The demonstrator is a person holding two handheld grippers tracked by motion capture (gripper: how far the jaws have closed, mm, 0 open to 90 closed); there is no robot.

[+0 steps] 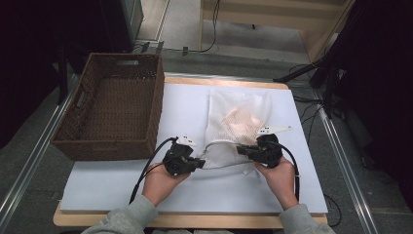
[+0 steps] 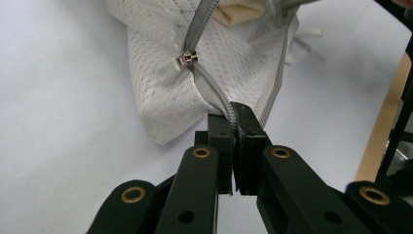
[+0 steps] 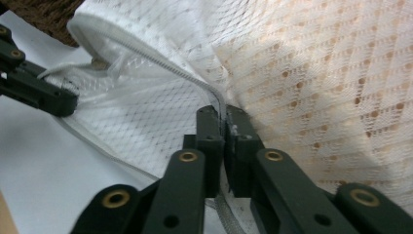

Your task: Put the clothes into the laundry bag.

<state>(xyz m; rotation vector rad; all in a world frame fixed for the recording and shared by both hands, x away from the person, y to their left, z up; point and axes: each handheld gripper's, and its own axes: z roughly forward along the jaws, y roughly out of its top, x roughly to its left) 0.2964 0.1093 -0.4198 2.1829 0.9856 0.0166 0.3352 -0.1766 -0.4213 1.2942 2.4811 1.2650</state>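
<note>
At table centre on the white mat (image 1: 107, 190), both grippers — L gripper (image 2: 235, 113) & R gripper (image 3: 224, 114) — are clamped on the mesh laundry bag's (image 1: 238, 122) zipper tape (image 2: 214, 87), so next probably grab the slider (image 2: 187, 58) w/ one.

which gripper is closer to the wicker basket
Left. The left gripper sits just off the near right corner of the basket; the right gripper is farther right, across the mesh bag.
</note>
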